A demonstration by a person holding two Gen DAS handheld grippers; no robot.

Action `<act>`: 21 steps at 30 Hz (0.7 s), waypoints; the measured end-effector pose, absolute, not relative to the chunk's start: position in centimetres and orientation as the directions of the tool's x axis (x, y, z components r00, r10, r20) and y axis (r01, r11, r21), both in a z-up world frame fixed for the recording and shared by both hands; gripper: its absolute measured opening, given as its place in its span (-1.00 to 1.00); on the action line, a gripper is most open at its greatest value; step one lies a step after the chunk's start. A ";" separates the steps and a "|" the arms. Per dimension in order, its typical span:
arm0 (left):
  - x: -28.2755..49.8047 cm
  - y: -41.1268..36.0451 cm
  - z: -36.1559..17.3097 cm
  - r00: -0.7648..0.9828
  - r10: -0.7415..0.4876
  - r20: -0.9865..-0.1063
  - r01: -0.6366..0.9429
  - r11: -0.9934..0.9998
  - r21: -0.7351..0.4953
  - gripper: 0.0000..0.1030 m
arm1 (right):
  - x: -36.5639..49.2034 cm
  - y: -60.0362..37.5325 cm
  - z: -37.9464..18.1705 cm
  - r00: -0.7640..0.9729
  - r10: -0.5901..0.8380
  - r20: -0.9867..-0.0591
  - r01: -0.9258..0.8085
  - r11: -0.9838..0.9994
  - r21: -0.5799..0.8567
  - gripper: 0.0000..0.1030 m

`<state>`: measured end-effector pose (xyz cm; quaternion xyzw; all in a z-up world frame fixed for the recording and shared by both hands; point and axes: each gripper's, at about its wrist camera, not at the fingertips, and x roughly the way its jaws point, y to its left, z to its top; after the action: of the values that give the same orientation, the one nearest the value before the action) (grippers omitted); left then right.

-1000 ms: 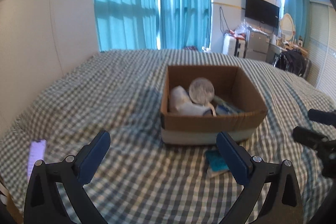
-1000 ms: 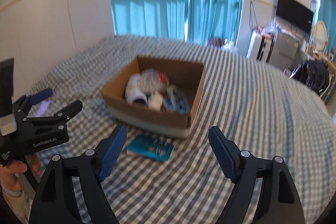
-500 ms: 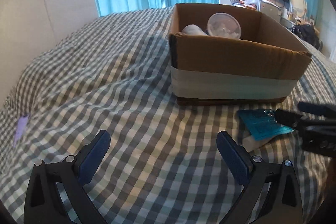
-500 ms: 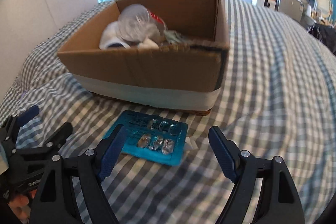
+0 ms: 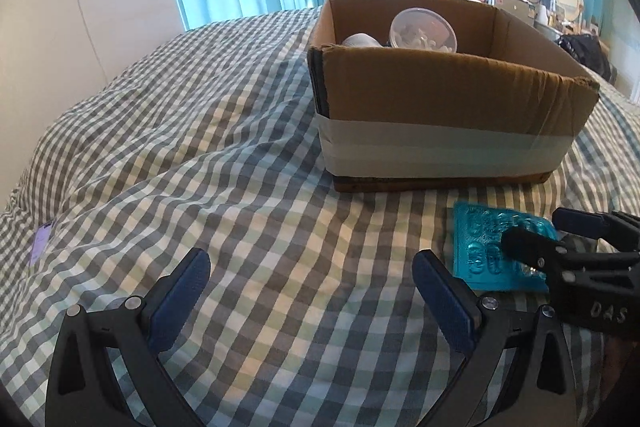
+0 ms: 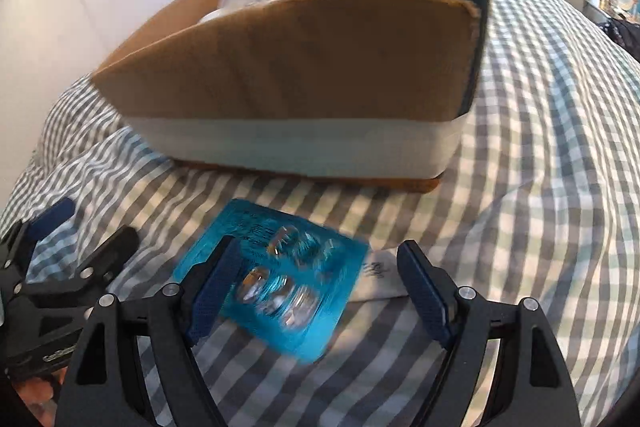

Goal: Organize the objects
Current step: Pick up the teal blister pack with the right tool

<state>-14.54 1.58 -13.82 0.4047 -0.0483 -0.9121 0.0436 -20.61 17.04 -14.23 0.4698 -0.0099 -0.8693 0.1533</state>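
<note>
A teal blister pack (image 6: 280, 279) lies flat on the checked bedspread in front of a cardboard box (image 6: 320, 75). It also shows in the left wrist view (image 5: 492, 247). My right gripper (image 6: 316, 287) is open and low over the pack, its fingers on either side of it. In the left wrist view that gripper (image 5: 536, 231) reaches in from the right. My left gripper (image 5: 312, 291) is open and empty above bare bedspread, left of the pack. The box (image 5: 440, 99) holds a clear round tub (image 5: 424, 31) and a white item (image 5: 360, 41).
A white paper scrap (image 6: 380, 275) lies partly under the pack's right edge. A lilac slip (image 5: 42, 243) lies at the bed's far left. A white wall is on the left, teal curtains behind, and a TV and cluttered furniture at the back right.
Both grippers have dropped low and moved toward the box. My right gripper has closed in until its open fingers straddle the blister pack.
</note>
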 end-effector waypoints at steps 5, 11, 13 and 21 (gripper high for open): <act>-14.1 1.8 -14.0 -0.676 -0.120 -0.727 0.032 -0.991 0.133 1.00 | -18.6 16.8 -12.8 -0.550 -0.250 -0.797 0.272 -0.956 0.111 -0.12; -13.6 2.0 -13.9 -0.684 -0.111 -0.721 0.021 -0.991 0.133 1.00 | -16.5 17.8 -12.1 -0.538 -0.284 -0.793 0.277 -0.949 0.152 -0.99; -13.5 2.1 -13.9 -0.685 -0.106 -0.721 0.015 -0.991 0.131 1.00 | -15.8 18.4 -11.5 -0.536 -0.316 -0.783 0.272 -0.942 0.194 -0.99; -13.9 3.4 -14.7 -0.669 -0.121 -0.734 -0.027 -0.982 0.187 1.00 | -15.1 19.7 -12.8 -0.495 -0.390 -0.777 0.237 -0.920 0.311 -0.97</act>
<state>-13.85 3.41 -14.74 0.4061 -0.0913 -0.9089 0.0257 -15.06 19.66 -12.80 0.4687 -0.0816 -0.8606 0.1819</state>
